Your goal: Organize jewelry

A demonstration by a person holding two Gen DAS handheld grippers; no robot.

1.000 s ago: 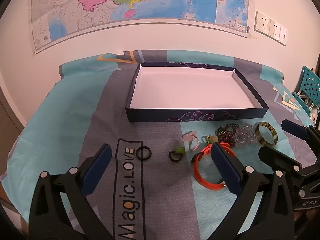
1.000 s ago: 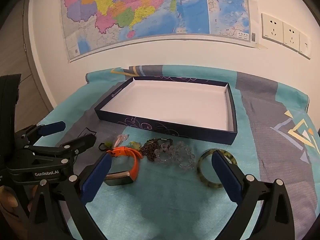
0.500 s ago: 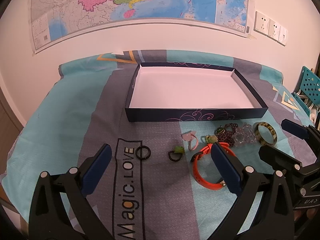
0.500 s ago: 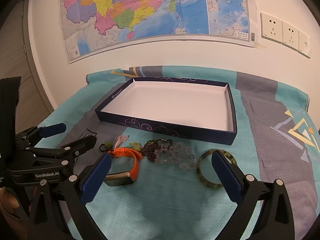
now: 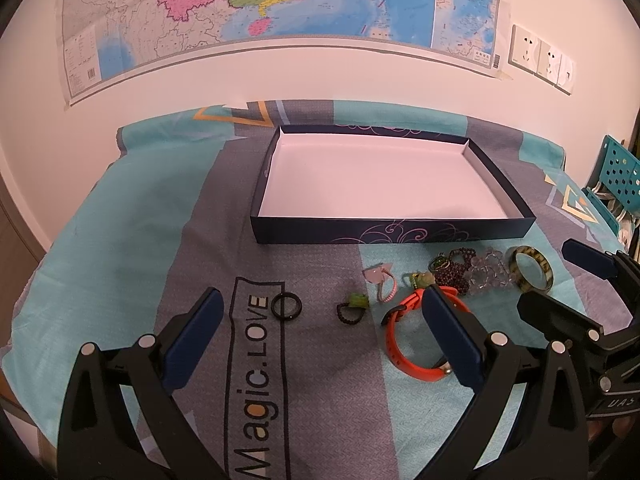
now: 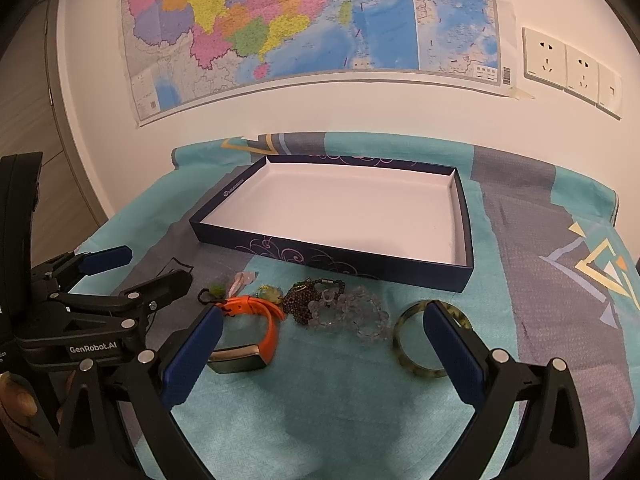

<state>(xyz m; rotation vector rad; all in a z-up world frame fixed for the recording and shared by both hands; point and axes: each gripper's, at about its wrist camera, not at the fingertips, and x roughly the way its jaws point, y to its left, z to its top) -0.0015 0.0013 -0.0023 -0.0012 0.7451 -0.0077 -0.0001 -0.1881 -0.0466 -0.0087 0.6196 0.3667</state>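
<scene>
A dark blue tray [image 5: 384,235] with a white floor stands on the cloth; it also shows in the right wrist view [image 6: 328,257]. In front of it lies jewelry: a black ring [image 5: 286,306], a green-stone ring [image 5: 352,309], a pink piece [image 5: 380,278], an orange watch [image 5: 404,340] [image 6: 256,328], dark beads [image 6: 301,303], clear beads [image 6: 360,316] and a green bangle [image 6: 416,364] [image 5: 532,272]. My left gripper [image 5: 320,336] is open and empty above the rings. My right gripper [image 6: 320,348] is open and empty above the beads.
A teal and grey cloth [image 5: 120,232] covers the table. A map [image 5: 240,8] hangs on the wall behind. Wall sockets [image 6: 568,68] sit at the right. A teal perforated rack [image 5: 620,176] stands beyond the table's right edge.
Both grippers have drifted slightly back; the jewelry sits a touch higher in the views. Nothing was taken hold of.
</scene>
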